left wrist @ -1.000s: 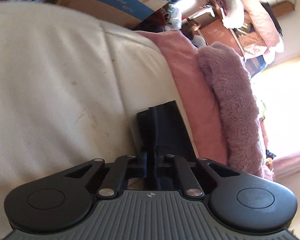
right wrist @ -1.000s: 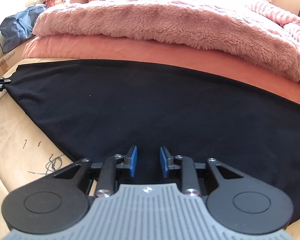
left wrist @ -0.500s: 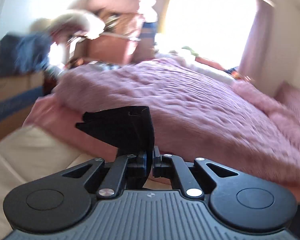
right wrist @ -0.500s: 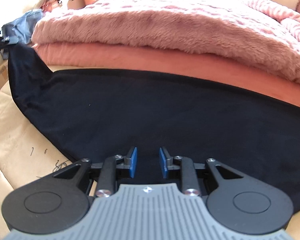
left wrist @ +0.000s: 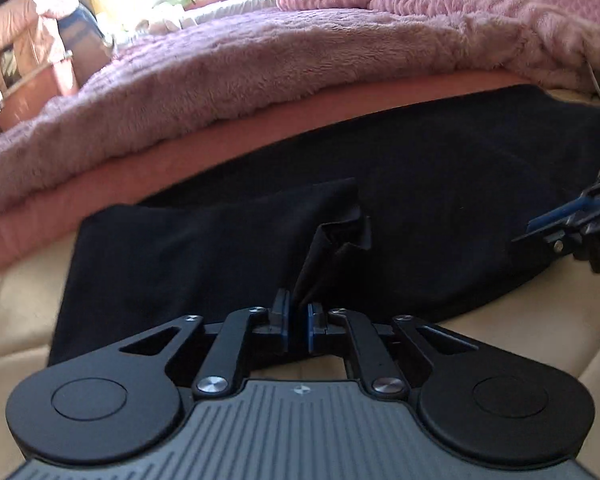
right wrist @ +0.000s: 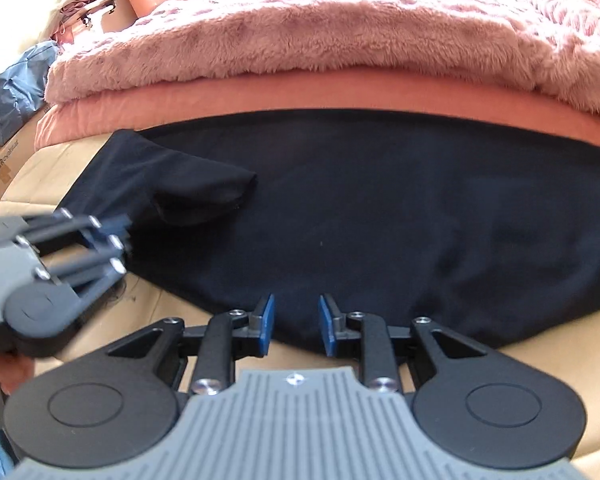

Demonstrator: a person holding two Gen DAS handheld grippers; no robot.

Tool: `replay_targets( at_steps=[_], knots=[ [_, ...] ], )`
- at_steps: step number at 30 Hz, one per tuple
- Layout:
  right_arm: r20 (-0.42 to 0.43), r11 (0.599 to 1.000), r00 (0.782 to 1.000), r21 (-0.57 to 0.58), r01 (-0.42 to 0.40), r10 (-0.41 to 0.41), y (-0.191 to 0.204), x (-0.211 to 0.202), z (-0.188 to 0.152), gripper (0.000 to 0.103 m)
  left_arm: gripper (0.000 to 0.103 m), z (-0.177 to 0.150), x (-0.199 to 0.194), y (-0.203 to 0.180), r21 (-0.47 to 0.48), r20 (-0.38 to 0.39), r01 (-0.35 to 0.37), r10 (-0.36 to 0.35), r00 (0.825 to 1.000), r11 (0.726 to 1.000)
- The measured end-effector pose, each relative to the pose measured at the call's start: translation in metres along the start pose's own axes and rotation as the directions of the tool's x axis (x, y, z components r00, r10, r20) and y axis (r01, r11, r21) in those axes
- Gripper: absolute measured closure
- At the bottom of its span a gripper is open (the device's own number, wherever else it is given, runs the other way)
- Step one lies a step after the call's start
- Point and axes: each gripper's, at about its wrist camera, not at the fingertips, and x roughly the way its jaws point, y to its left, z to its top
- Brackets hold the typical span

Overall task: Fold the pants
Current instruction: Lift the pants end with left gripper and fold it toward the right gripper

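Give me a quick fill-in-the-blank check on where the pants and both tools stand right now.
1. The left tool has its pads closed on a bunched corner of the ____ pants.
2. The right tool has its pads ____, with nothing between them.
3. One end of the pants is folded ____ the rest of the garment.
4. Behind the pants lies a fluffy ____ blanket.

Missing words: black; open; over; pink
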Motion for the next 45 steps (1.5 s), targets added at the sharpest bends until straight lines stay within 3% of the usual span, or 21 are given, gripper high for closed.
replay_targets(
  at_steps=[2, 5, 9, 10, 12, 14, 17, 19, 27, 30, 33, 35, 37, 45],
  knots=[
    [-0.003, 1.0, 1.0, 0.003, -0.011, 0.011, 0.0, 0.001, -0.003, 0.082, 0.079, 0.004, 0.0, 0.013, -0.061, -0.021, 0.089, -0.09, 0.996, 0.994],
    [0.002, 1.0, 1.0, 0.009, -0.022, 0.022, 0.0, 0.002, -0.002, 0.081, 0.074, 0.014, 0.0, 0.033, -0.164, -0.038, 0.232, -0.241, 0.97, 0.959],
    [0.016, 0.999, 0.999, 0.023, -0.045, 0.045, 0.0, -0.001, 0.0, 0.081, 0.074, 0.017, 0.004, 0.048, -0.298, -0.033, 0.425, -0.454, 0.89, 0.855],
    [0.018, 0.998, 0.998, 0.03, -0.053, 0.053, -0.001, -0.002, 0.001, 0.081, 0.074, 0.017, 0.003, 0.053, -0.321, -0.025, 0.441, -0.473, 0.881, 0.838],
    [0.023, 0.996, 0.997, 0.056, -0.075, 0.074, -0.002, -0.002, 0.003, 0.081, 0.074, 0.017, -0.002, 0.063, -0.365, 0.002, 0.438, -0.469, 0.883, 0.822],
    [0.029, 0.988, 0.993, 0.104, -0.114, 0.112, -0.004, -0.002, 0.007, 0.079, 0.074, 0.017, -0.007, 0.078, -0.414, 0.031, 0.408, -0.435, 0.9, 0.814],
    [0.043, 0.955, 0.978, 0.209, -0.209, 0.204, -0.009, 0.006, 0.015, 0.075, 0.074, 0.017, -0.015, 0.088, -0.428, -0.004, 0.244, -0.272, 0.962, 0.87],
    [0.052, 0.922, 0.965, 0.286, -0.259, 0.256, -0.007, 0.018, 0.025, 0.068, 0.074, 0.017, -0.012, 0.093, -0.401, -0.034, 0.139, -0.166, 0.986, 0.905],
    [0.015, 0.835, 0.942, 0.458, -0.305, 0.336, -0.007, 0.077, 0.047, 0.067, 0.074, 0.015, 0.001, 0.107, -0.472, -0.04, 0.076, -0.107, 0.993, 0.878],
    [0.042, 0.793, 0.928, 0.505, -0.34, 0.371, -0.01, 0.09, 0.047, 0.073, 0.074, 0.011, 0.001, 0.114, -0.49, -0.039, 0.079, -0.112, 0.993, 0.868],
    [0.053, 0.777, 0.915, 0.509, -0.37, 0.401, -0.006, 0.095, 0.045, 0.079, 0.074, 0.006, 0.006, 0.119, -0.515, -0.039, 0.084, -0.121, 0.992, 0.853],
    [0.041, 0.788, 0.915, 0.493, -0.369, 0.402, -0.001, 0.099, 0.047, 0.096, 0.074, 0.005, 0.006, 0.122, -0.527, -0.032, 0.088, -0.123, 0.992, 0.845],
    [0.036, 0.806, 0.922, 0.472, -0.356, 0.386, 0.005, 0.101, 0.052, 0.103, 0.074, 0.004, 0.004, 0.124, -0.535, -0.025, 0.089, -0.121, 0.992, 0.84],
    [0.065, 0.899, 0.938, 0.27, -0.345, 0.34, 0.044, 0.054, 0.095, 0.103, 0.074, 0.004, -0.025, 0.141, -0.588, 0.036, 0.067, -0.056, 0.998, 0.806]
  ],
)
